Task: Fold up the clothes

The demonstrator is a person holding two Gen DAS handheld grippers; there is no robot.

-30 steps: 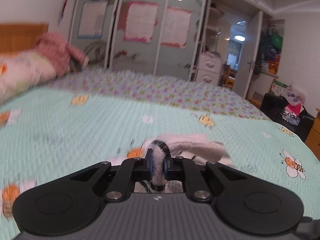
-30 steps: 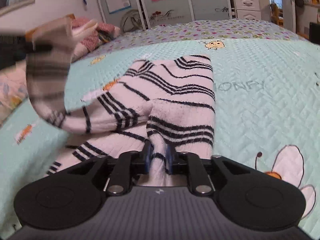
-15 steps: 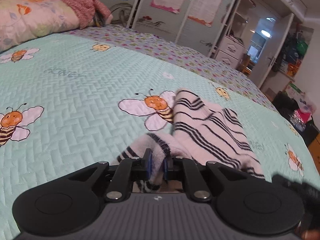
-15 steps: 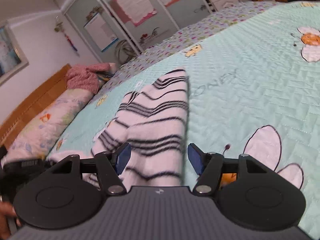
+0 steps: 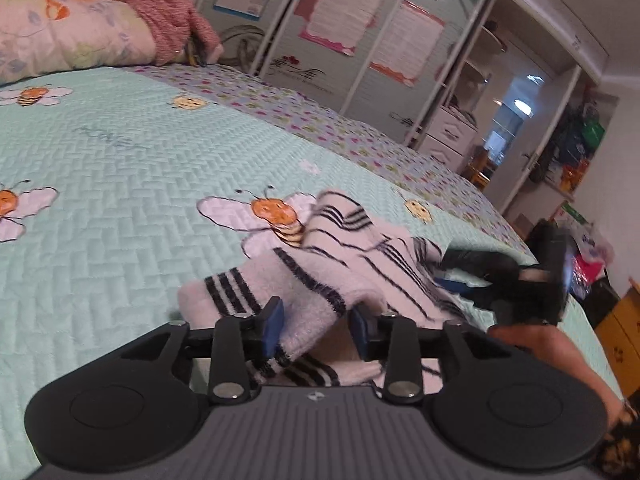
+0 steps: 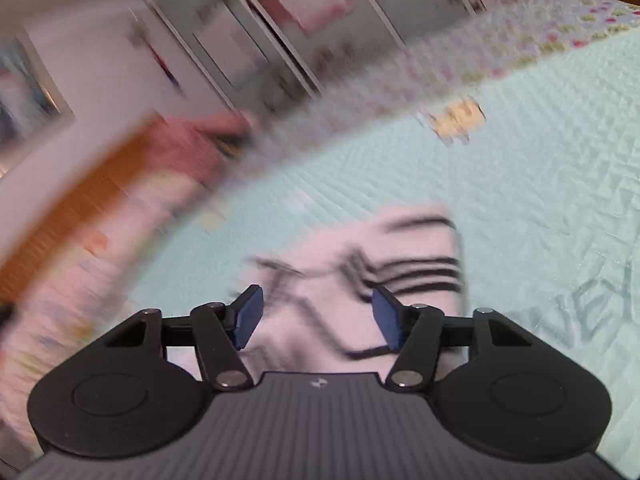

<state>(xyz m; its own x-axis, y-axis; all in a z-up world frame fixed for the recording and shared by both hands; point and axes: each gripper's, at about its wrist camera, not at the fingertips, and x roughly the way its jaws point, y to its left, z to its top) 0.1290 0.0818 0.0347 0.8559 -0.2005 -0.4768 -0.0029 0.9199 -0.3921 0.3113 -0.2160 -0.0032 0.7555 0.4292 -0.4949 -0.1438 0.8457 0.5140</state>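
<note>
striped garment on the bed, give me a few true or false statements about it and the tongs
1. The striped garment lies on a mint bee-print bedspread. True.
2. The left tongs are clamped shut with nothing between them. False: they are opening, with a fold of the garment between them.
3. The garment is plain red. False: it is white with black stripes.
4. A pink knitted item lies by the floral pillow. True.

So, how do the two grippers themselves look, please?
Both look the same. The left gripper and the right gripper each have a dark grey ribbed body with a small white logo, two round black discs at the sides, black link arms with silver pivot screws, and blue pads on the fingertips. No cables show.
</note>
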